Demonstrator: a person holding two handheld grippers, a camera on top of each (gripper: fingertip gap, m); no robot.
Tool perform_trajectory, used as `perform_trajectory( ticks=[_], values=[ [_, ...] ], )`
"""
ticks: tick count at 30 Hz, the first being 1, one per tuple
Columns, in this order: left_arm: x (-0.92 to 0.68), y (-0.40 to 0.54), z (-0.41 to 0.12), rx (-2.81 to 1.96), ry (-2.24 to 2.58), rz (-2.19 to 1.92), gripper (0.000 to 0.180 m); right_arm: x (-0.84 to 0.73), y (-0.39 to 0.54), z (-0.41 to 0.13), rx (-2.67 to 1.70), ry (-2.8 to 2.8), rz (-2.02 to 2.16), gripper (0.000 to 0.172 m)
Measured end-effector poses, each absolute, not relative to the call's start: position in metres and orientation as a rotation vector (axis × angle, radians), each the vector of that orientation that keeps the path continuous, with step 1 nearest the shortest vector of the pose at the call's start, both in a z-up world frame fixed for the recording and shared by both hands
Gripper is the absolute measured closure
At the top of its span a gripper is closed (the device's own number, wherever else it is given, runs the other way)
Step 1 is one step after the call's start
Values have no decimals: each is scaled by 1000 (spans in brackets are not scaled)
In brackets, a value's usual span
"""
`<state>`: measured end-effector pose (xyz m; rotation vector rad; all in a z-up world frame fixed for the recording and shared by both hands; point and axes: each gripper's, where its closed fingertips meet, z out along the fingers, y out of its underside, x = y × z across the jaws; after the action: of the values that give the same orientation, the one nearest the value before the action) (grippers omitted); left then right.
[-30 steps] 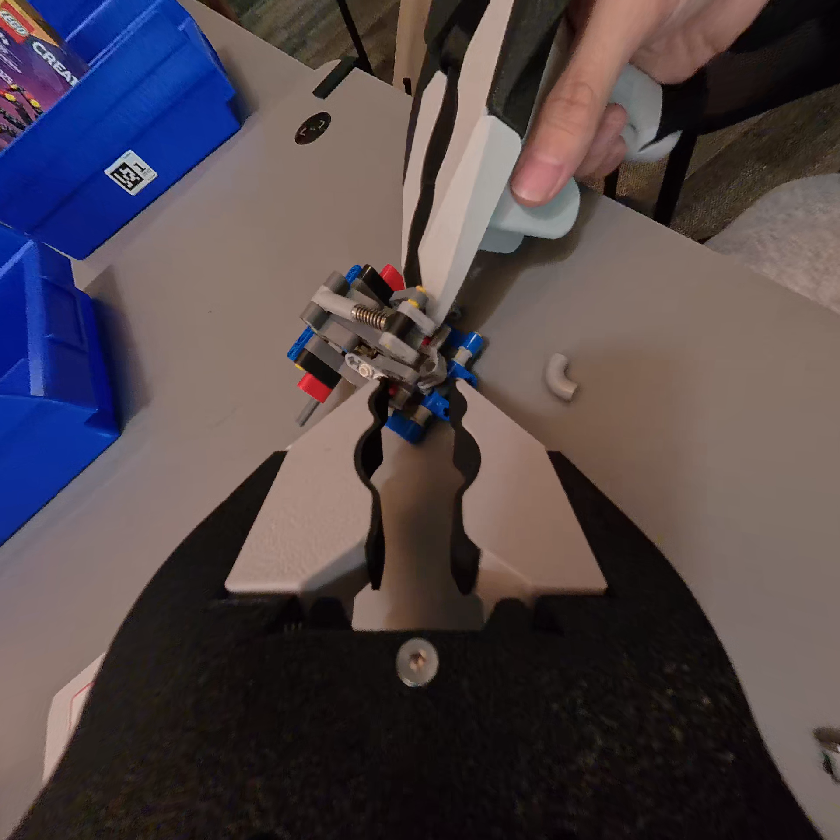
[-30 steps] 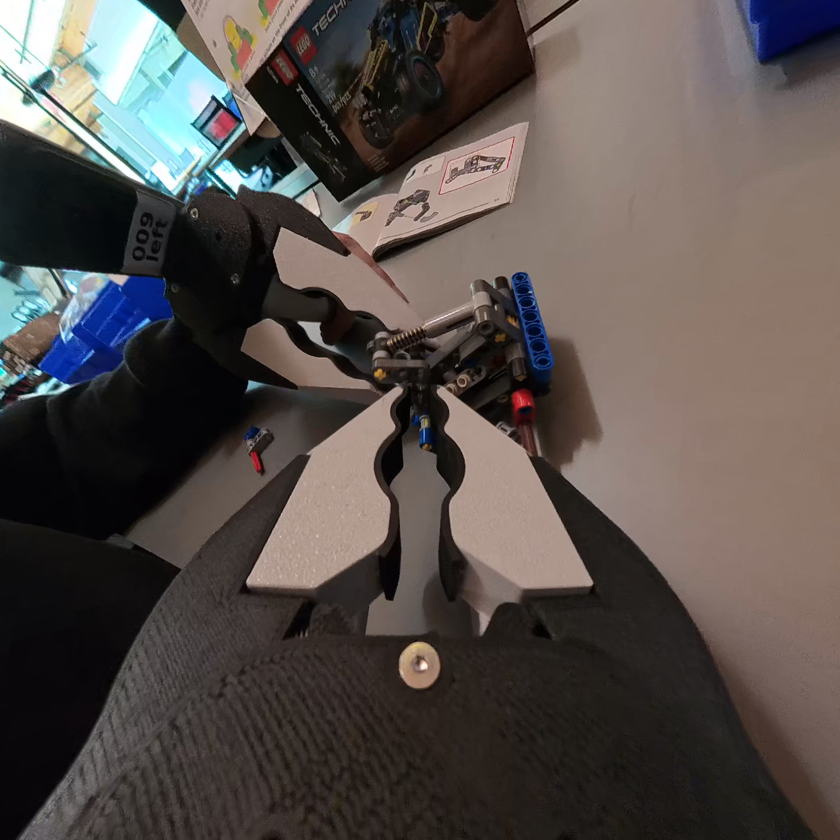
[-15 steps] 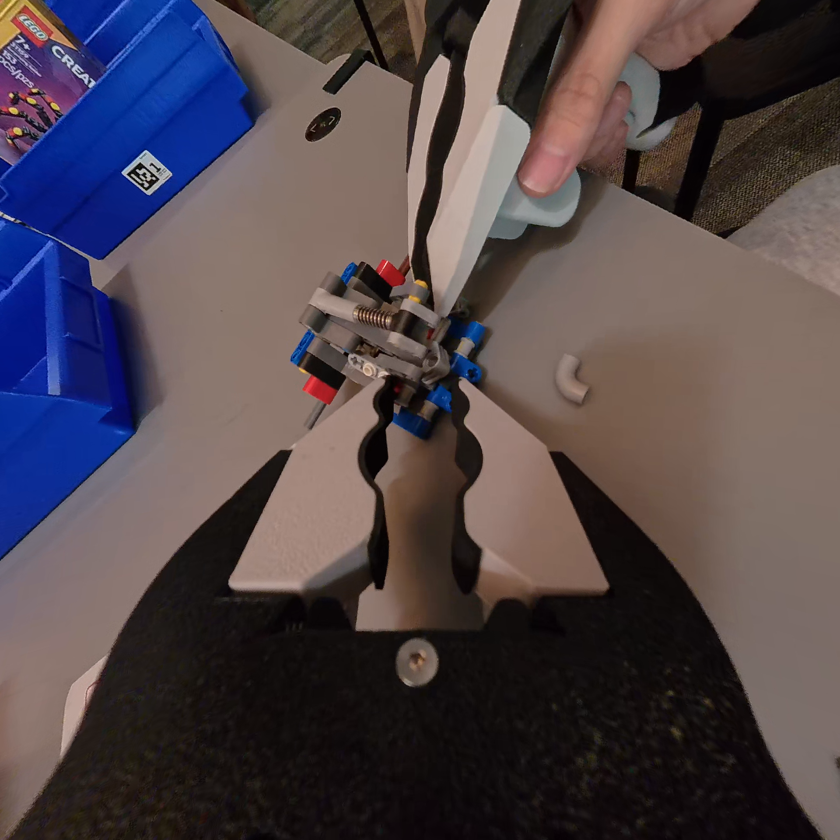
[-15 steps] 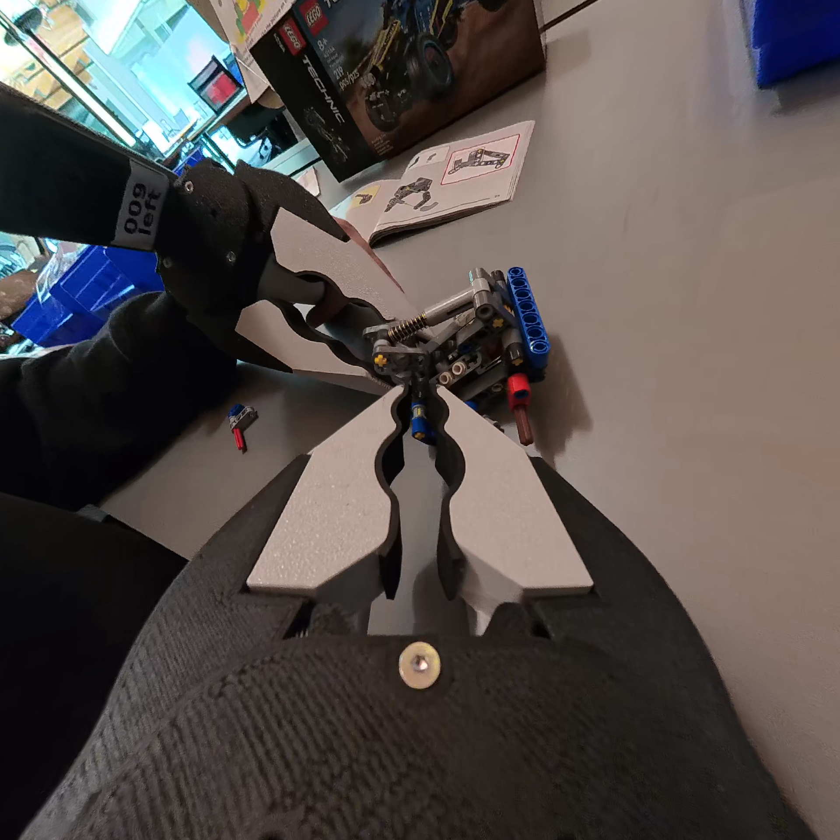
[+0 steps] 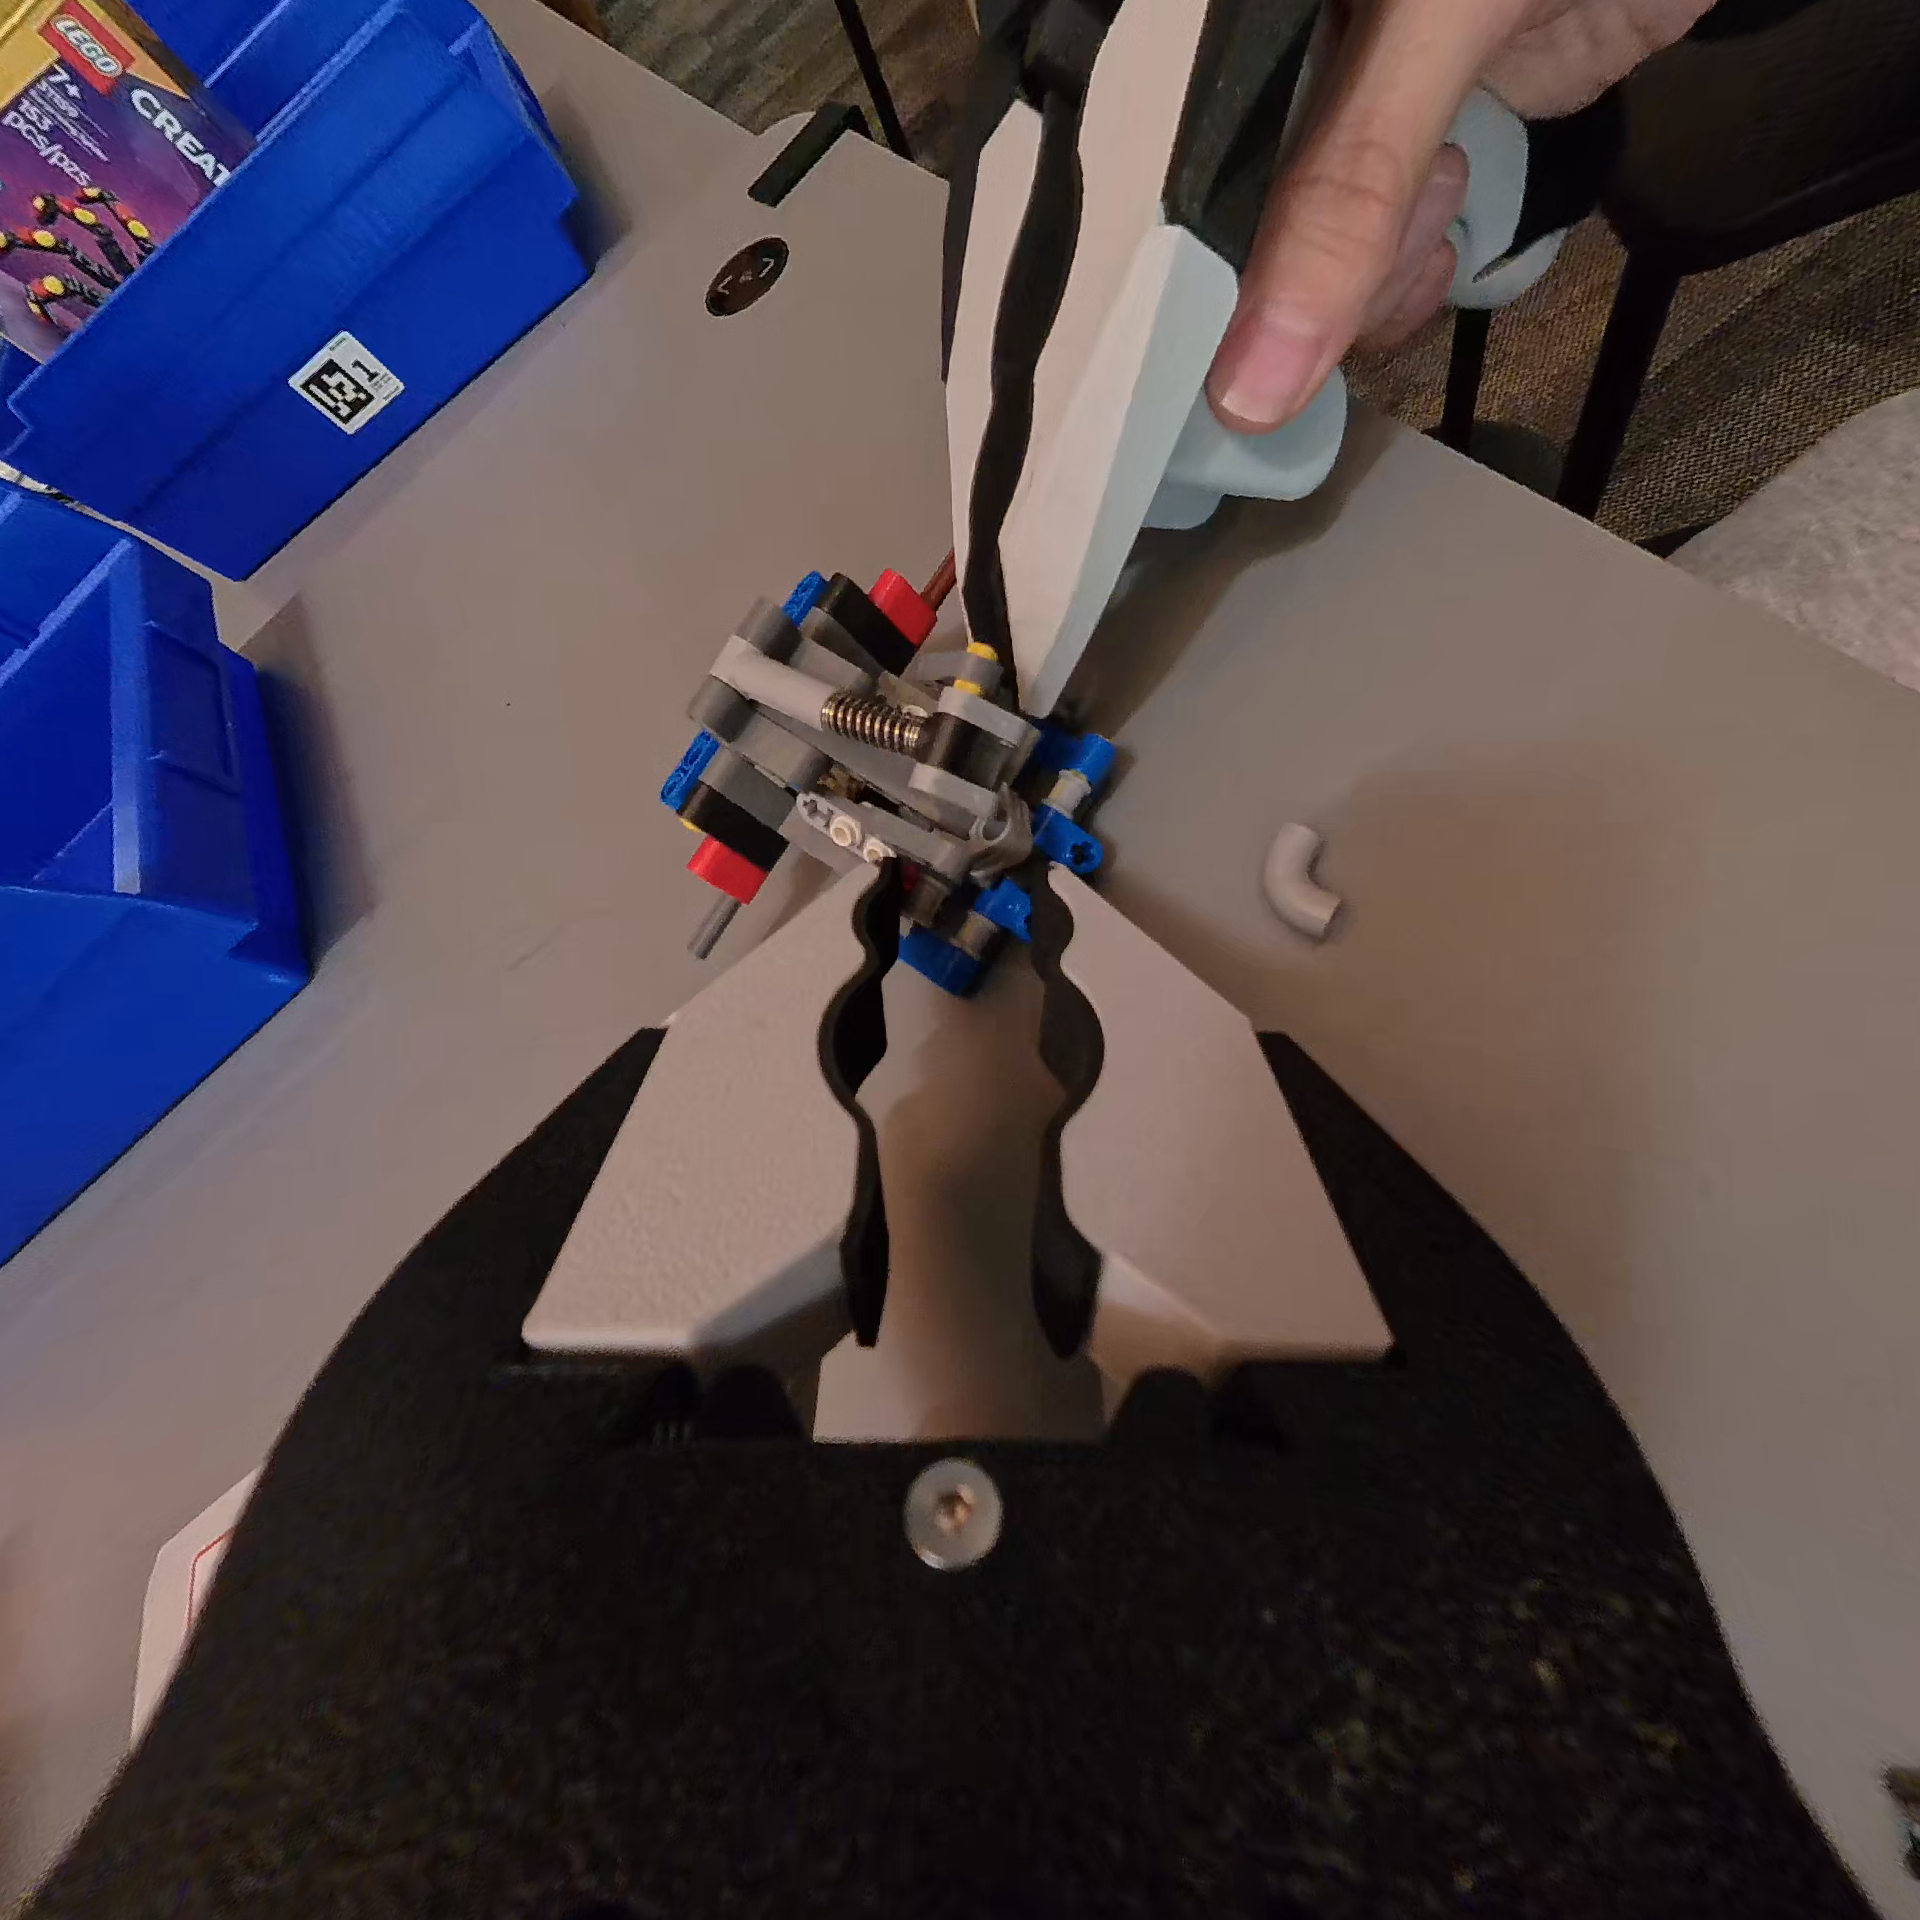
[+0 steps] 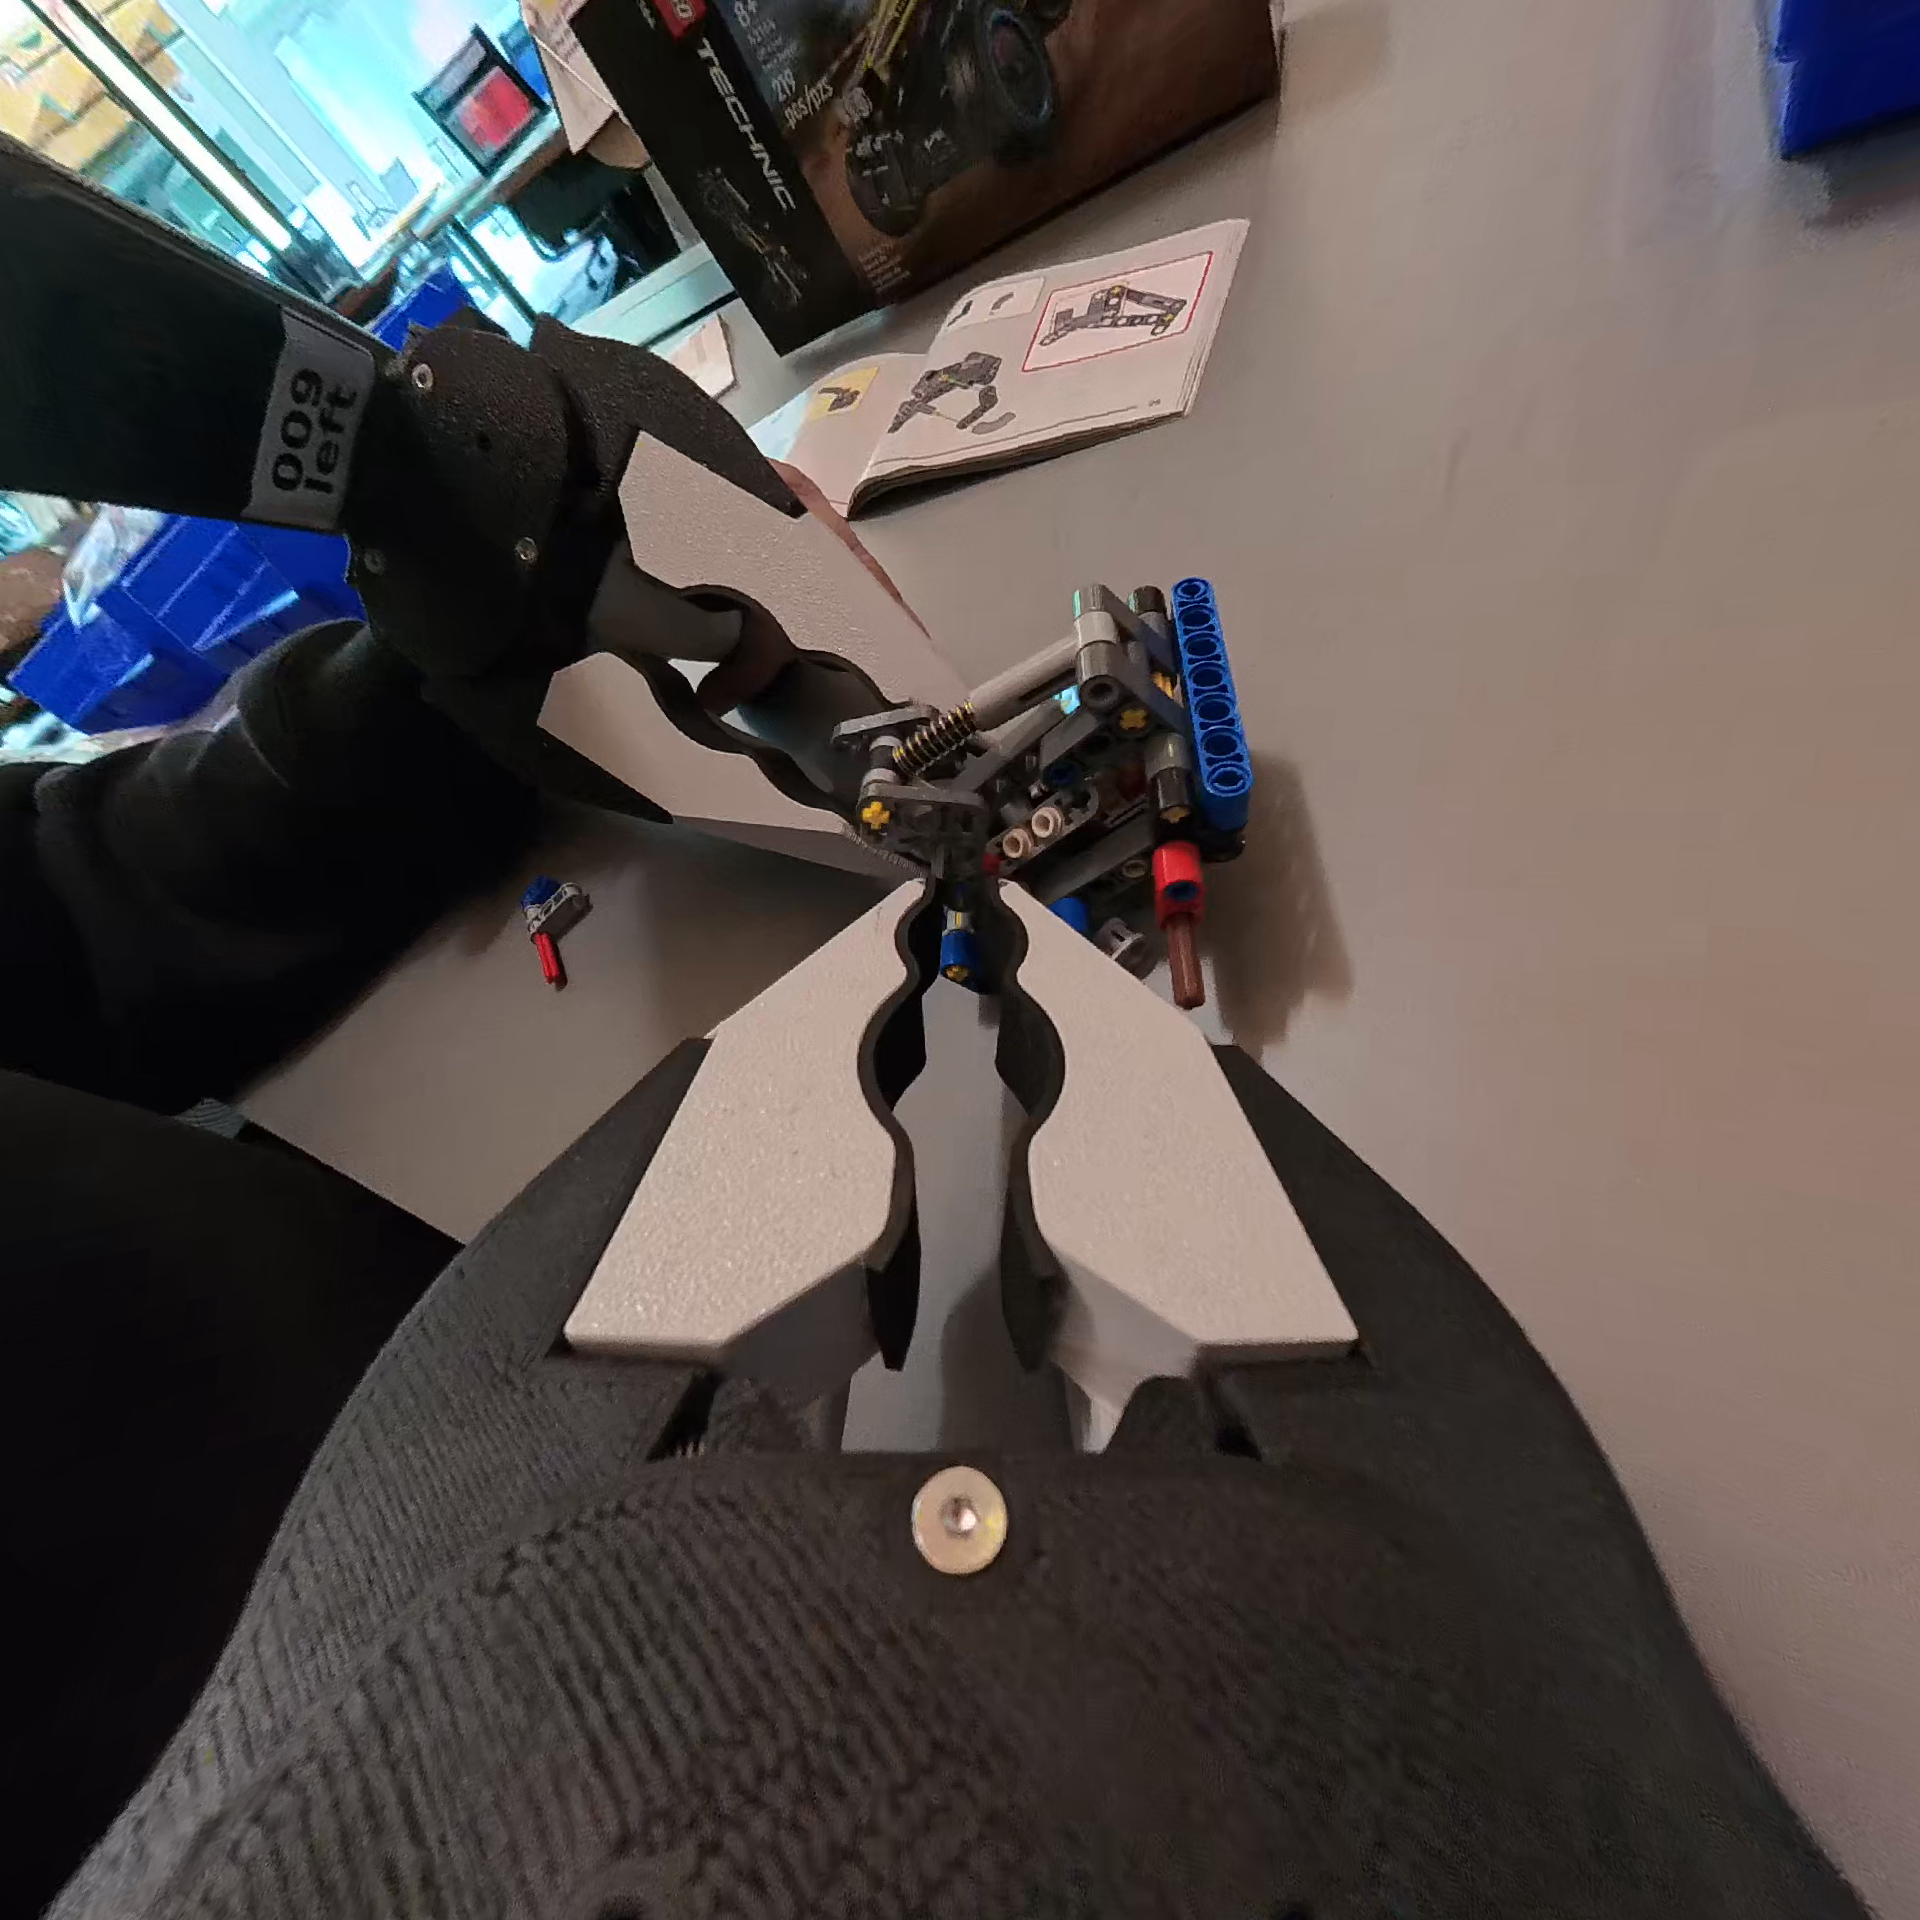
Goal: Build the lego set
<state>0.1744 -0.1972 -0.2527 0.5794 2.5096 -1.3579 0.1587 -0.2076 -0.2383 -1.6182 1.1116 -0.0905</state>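
A small assembly of grey, black, blue and red toy bricks with a metal spring (image 5: 831, 748) sits low over the grey table (image 5: 1507, 1039). My left gripper (image 5: 958, 894) is shut on its near end, with the pads against a grey beam and a blue piece. My right gripper (image 6: 964, 899) is shut on a thin dark grey part at the other end of the assembly (image 6: 1101, 769), above a blue pin. In the left wrist view the right gripper (image 5: 1023, 675) comes in from the top with a person's hand (image 5: 1330, 208) on it. The left gripper (image 6: 914, 779) shows in the right wrist view, coming in from the left.
Two blue bins (image 5: 312, 260) (image 5: 104, 831) stand at the left, one holding a toy box (image 5: 83, 156). A light grey curved piece (image 5: 1299, 883) lies at the right. A dark box (image 6: 935, 135), an open booklet (image 6: 1039, 364) and a small blue-red piece (image 6: 556, 914) lie on the table. My two grippers' fingertips are within a few centimetres of each other.
Both grippers keep their hold on the assembly. It has turned a little between them, and the views have shifted slightly.
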Motion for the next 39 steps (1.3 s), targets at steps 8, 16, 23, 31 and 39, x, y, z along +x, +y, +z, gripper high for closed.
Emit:
perform_trajectory(
  ticks=[8,16,23,31,39],
  values=[
    [176,-197,-253,566,2509,-1354,159,157,-204,-235,-1508,1115,50,167],
    [177,-198,-253,548,2512,-1348,159,160,-206,-237,-1495,1147,26,167],
    [181,-198,-253,493,2543,-1346,159,165,-207,-237,-1437,1203,39,167],
    [185,-196,-253,424,2586,-1354,160,169,-205,-238,-1479,1201,-54,167],
    [185,-195,-253,415,2599,-1367,162,169,-206,-238,-1543,1161,-114,167]
  ],
)
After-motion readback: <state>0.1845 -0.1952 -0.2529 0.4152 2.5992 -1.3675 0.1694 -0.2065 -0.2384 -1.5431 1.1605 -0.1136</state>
